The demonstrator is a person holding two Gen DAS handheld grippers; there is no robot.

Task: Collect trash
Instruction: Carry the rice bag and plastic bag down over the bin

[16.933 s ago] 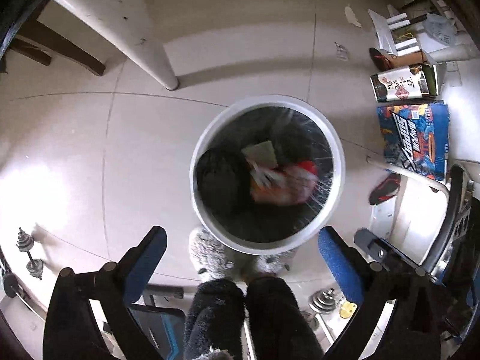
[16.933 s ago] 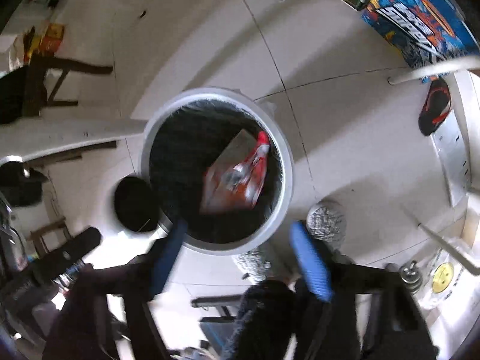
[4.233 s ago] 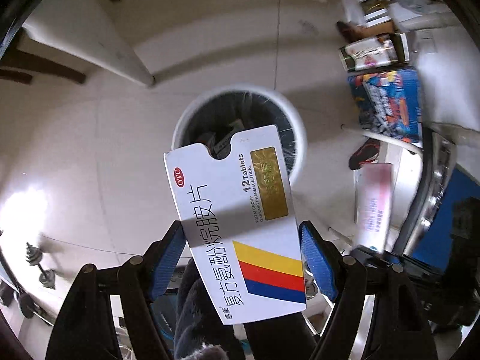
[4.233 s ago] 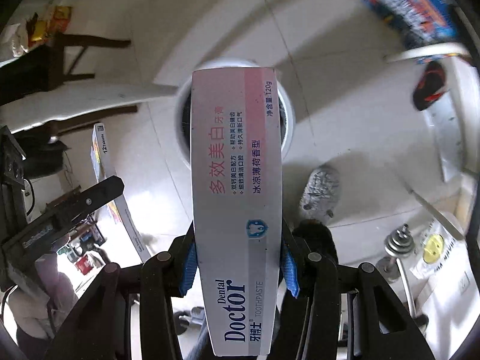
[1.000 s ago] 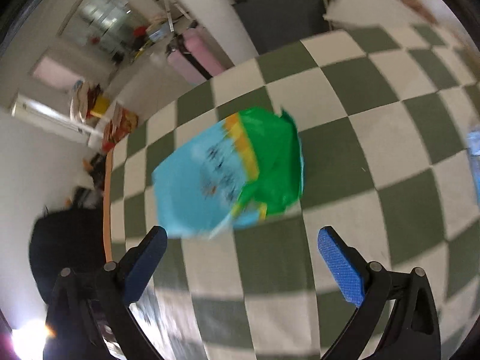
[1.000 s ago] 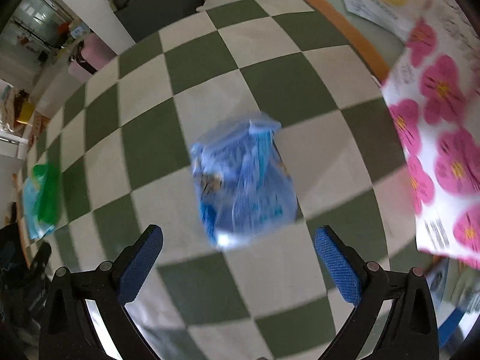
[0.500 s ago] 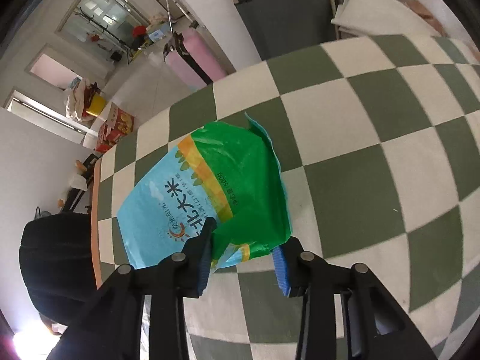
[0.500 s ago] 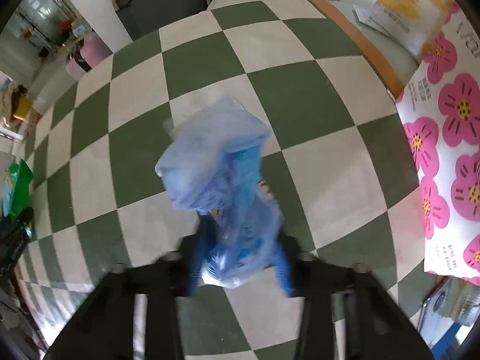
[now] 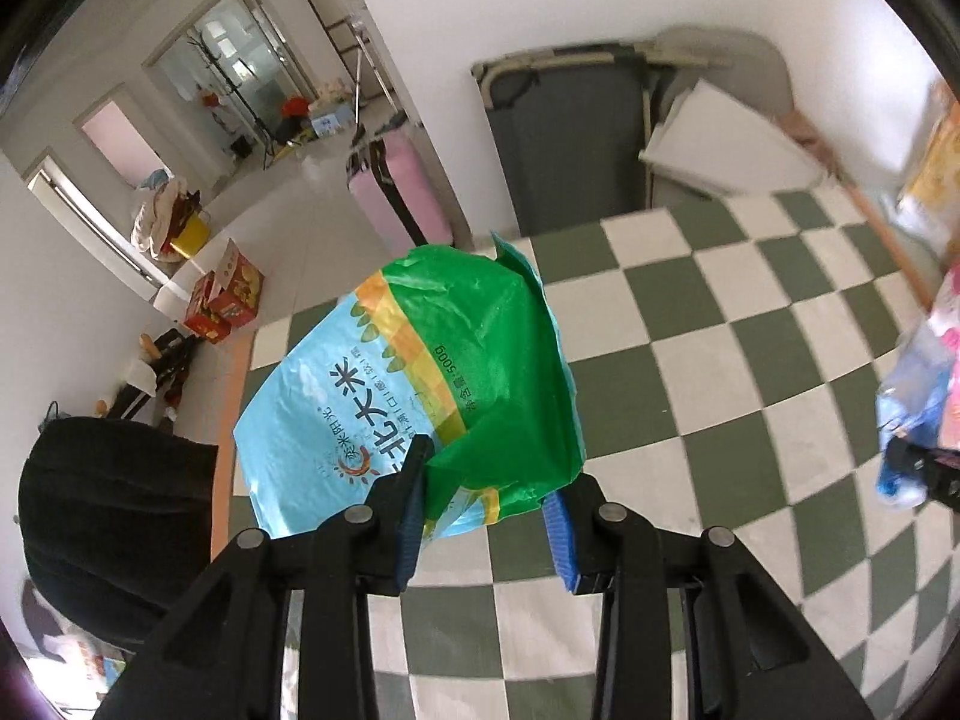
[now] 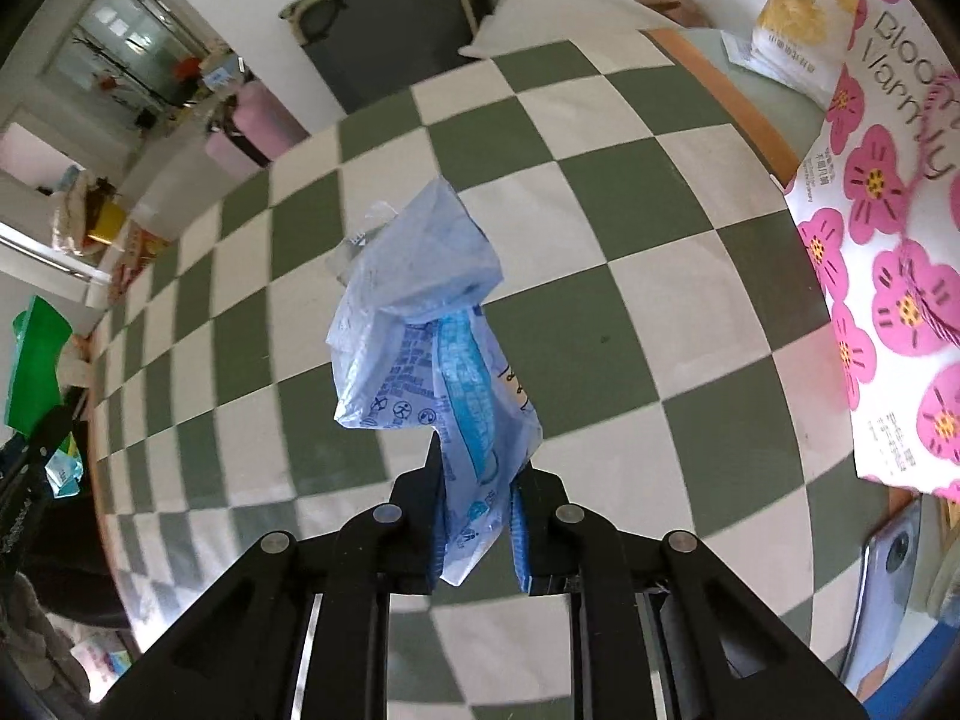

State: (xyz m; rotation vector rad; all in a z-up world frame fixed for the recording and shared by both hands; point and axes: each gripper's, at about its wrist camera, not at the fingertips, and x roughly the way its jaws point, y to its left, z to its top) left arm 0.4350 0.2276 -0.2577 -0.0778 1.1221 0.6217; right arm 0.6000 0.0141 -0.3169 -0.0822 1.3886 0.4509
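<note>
Left tongs (image 9: 486, 516) pinch the lower edge of a crumpled green-and-blue rice bag (image 9: 414, 396), held clear above the checkered desk (image 9: 690, 360). Right tongs (image 10: 477, 516) are closed on the tail of a pale blue plastic wrapper (image 10: 426, 348), which stands up limp and twisted over the same cloth.

Both pieces look empty, light and soft. Thin film of this kind is likely to slip or flap, so a grip on a bunched fold, as here, should serve better than one on a flat edge.

The left view alone shows the open doorway, a pink suitcase (image 9: 390, 192) and a black chair back (image 9: 102, 516). The right view alone shows a flowered pink pack (image 10: 888, 276) at the desk's edge and a yellow snack bag (image 10: 804, 6) behind it.
</note>
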